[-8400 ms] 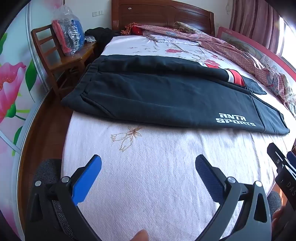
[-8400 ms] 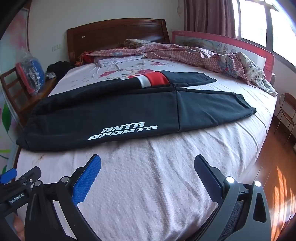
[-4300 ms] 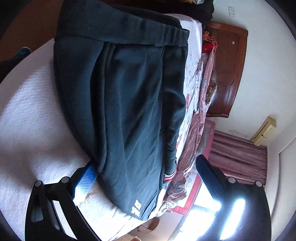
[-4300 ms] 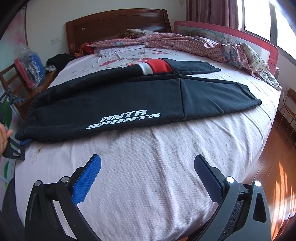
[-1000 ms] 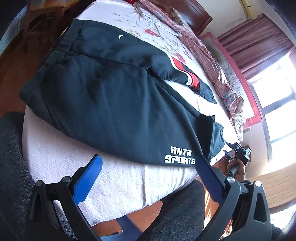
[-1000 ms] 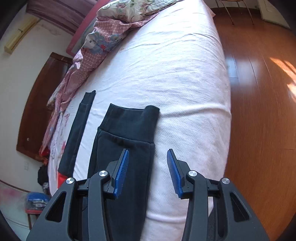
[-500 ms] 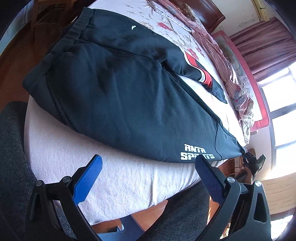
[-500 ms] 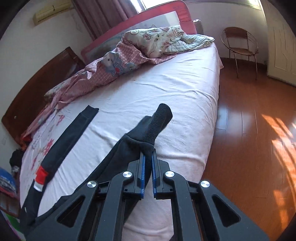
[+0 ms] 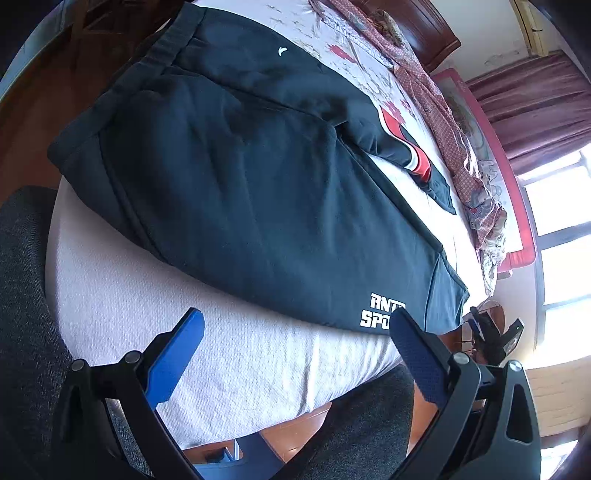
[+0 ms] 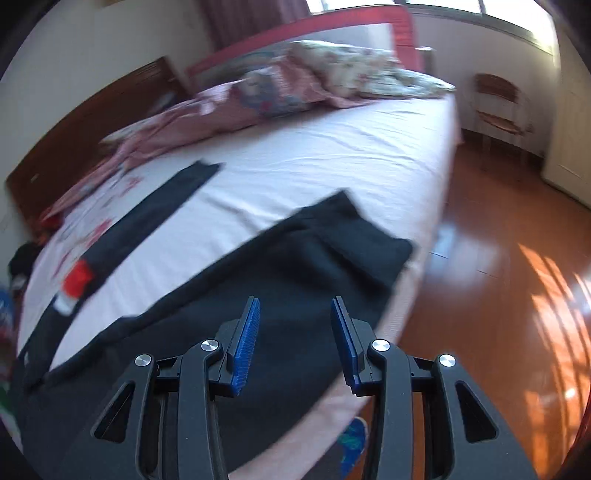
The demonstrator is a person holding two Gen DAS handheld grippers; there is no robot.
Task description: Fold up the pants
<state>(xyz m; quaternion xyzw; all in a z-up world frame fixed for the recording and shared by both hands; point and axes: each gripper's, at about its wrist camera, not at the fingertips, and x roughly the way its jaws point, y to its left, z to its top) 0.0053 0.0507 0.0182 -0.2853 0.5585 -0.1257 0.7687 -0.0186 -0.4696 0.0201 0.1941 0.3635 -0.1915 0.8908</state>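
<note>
Black sports pants (image 9: pixel 258 192) with white lettering lie spread across the bed, waistband at the upper left, legs running to the lower right. My left gripper (image 9: pixel 295 328) is wide open and empty, held above the near bed edge. My right gripper (image 10: pixel 294 314) is open and empty just above the near leg (image 10: pixel 295 258), whose cuff (image 10: pixel 369 243) lies flat by the bed edge. The far leg (image 10: pixel 147 218) with a red and white patch lies apart. The right gripper also shows in the left wrist view (image 9: pixel 491 339) beyond the cuff.
The pink bed sheet (image 10: pixel 332 158) carries a bunched floral quilt (image 10: pixel 295 92) at the far side by a red rail. A wooden floor (image 10: pixel 498 277) and a chair (image 10: pixel 498 107) lie right of the bed. A dark headboard (image 9: pixel 432 29) stands at the head.
My right gripper has opened and let go of the near leg's cuff, which now lies flat on the bed. My left gripper has barely shifted.
</note>
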